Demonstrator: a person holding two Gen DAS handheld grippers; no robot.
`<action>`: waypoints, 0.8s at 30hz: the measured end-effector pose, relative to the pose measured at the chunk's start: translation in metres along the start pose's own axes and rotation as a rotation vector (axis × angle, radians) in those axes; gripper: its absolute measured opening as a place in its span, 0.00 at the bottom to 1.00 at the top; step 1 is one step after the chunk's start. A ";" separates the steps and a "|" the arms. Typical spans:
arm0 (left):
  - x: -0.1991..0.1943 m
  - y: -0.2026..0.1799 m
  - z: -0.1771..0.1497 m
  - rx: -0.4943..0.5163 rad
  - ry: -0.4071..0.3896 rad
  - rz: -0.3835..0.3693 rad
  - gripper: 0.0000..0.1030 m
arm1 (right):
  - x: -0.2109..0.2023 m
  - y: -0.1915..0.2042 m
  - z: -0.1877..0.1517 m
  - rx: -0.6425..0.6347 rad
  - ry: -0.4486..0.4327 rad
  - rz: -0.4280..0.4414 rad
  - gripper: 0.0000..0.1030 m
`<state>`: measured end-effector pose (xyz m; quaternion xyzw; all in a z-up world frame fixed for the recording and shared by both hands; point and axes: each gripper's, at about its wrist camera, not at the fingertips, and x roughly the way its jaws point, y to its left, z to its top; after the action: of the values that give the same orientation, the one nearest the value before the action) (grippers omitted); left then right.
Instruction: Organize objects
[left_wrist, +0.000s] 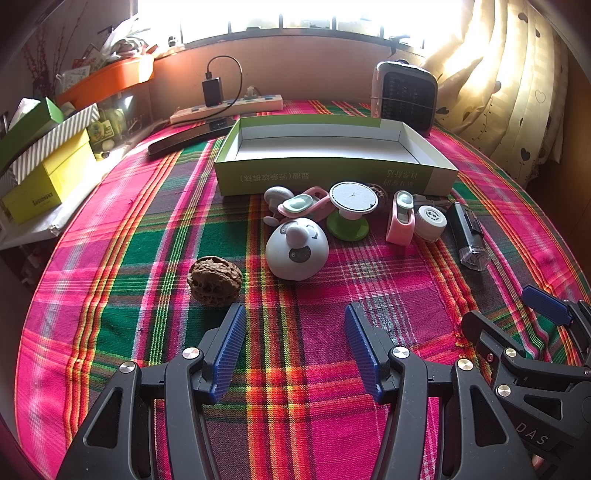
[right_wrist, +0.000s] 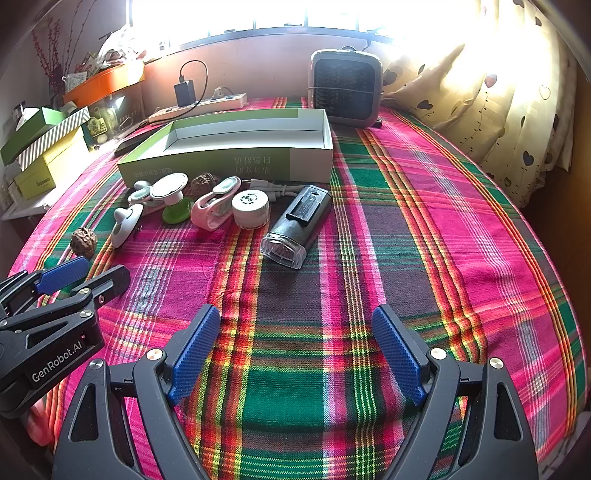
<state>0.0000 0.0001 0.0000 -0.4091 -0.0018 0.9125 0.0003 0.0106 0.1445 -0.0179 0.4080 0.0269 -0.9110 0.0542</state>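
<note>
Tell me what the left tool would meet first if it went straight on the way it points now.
Probably bare tablecloth first, since the open left tool tilts down at it with nothing between its fingers. Skimming onward instead, the white round toy lies nearest in line; the walnut sits just left of that path. Depth is unclear.

A: Left gripper (left_wrist: 295, 321) and right gripper (right_wrist: 295, 325) are both showing black angular frames, silver round screws, blue ribbed pads (right_wrist: 195, 350).

B: Left body is reading "GenRobot.AI" in white; right is displaying "DAS".
</note>
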 end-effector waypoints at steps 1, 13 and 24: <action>0.000 0.000 0.000 0.000 0.000 0.000 0.53 | 0.000 0.000 0.000 0.000 0.000 0.000 0.82; 0.000 0.000 0.000 0.000 0.000 0.000 0.53 | 0.000 0.000 0.000 0.000 0.000 0.000 0.82; -0.003 0.000 0.000 0.015 -0.001 -0.013 0.53 | 0.000 0.000 0.000 -0.004 0.004 0.007 0.82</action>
<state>0.0015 0.0001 0.0023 -0.4086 0.0025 0.9127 0.0091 0.0106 0.1447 -0.0182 0.4099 0.0275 -0.9099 0.0582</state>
